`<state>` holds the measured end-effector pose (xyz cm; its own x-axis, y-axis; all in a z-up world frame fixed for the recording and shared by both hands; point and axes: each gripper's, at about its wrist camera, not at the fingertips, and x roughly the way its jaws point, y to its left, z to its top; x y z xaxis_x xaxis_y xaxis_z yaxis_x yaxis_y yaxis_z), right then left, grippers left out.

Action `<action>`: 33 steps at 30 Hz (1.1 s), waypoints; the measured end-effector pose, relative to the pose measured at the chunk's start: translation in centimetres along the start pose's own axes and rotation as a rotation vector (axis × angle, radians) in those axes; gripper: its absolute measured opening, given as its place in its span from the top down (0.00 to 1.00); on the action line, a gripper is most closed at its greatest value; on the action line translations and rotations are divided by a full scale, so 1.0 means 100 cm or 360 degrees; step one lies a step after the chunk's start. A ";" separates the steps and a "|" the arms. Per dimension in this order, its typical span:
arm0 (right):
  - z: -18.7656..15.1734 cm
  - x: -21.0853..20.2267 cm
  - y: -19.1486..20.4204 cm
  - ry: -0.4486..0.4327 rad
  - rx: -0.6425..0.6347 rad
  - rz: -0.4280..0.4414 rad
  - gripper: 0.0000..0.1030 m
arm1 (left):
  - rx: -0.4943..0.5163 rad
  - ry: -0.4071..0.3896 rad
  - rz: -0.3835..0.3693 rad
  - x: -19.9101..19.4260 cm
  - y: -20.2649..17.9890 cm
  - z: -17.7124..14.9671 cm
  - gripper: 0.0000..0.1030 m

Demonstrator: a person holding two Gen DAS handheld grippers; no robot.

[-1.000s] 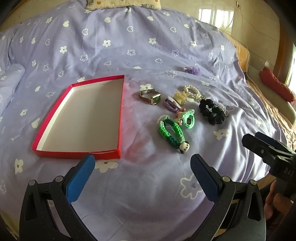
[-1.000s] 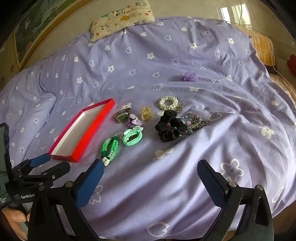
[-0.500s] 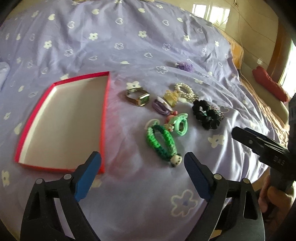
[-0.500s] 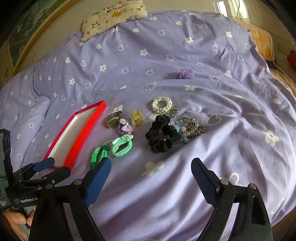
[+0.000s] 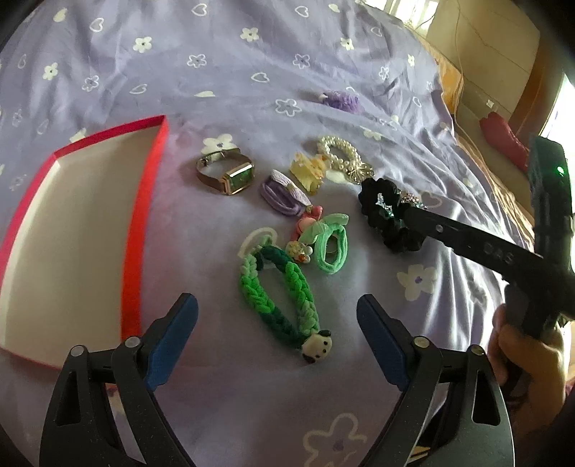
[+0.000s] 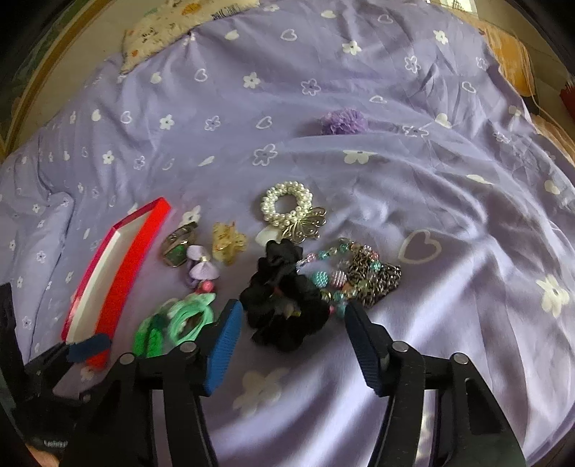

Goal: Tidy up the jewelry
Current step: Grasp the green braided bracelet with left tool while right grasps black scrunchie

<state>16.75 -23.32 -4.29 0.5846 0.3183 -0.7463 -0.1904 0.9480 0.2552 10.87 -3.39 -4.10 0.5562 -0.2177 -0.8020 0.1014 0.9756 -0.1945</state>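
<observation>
A red box [image 5: 143,222] with a white inside lies open on the purple bedspread, at the left. To its right lie a watch [image 5: 226,174], a purple hair tie [image 5: 284,194], a yellow clip [image 5: 307,170], a pearl band [image 5: 339,158], a light green tie [image 5: 332,246], a green braided band [image 5: 278,291] and a black scrunchie [image 6: 284,305]. My left gripper [image 5: 276,323] is open around the near end of the green braided band. My right gripper [image 6: 291,330] is open around the black scrunchie. A beaded bracelet [image 6: 345,273] lies beside the scrunchie.
A purple pompom [image 6: 343,122] lies farther back on the bedspread [image 6: 449,201]. A patterned pillow [image 6: 172,25] lies at the head of the bed. The bed's right edge and a red object [image 5: 503,140] beyond it show in the left wrist view.
Both grippers have moved forward and down toward the jewelry. The left now brackets the green braided band, the right the black scrunchie. Nothing has been picked up.
</observation>
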 end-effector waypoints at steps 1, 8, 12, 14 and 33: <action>0.001 0.007 -0.001 0.0025 0.0000 0.0009 0.51 | 0.0003 0.0011 -0.0005 0.003 0.000 0.000 0.25; -0.002 0.010 -0.002 0.0051 0.0013 0.0032 0.86 | 0.0008 0.0063 -0.0084 0.016 0.004 -0.001 0.76; -0.004 -0.002 0.002 0.0014 0.0013 0.0070 0.89 | 0.0019 0.0039 -0.0111 0.009 0.004 -0.003 0.81; -0.005 -0.009 0.005 -0.0011 0.0017 0.0103 0.89 | 0.0024 0.0023 -0.0114 0.004 0.005 -0.005 0.82; -0.003 -0.041 0.093 -0.0098 -0.0077 0.0480 0.90 | -0.0075 -0.0202 -0.0046 -0.068 0.058 -0.010 0.82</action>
<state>12.36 -15.80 1.02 0.5425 0.5855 -0.6025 -0.3988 0.8107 0.4287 6.86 3.69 -0.28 0.6539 -0.2377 -0.7183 0.0818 0.9660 -0.2452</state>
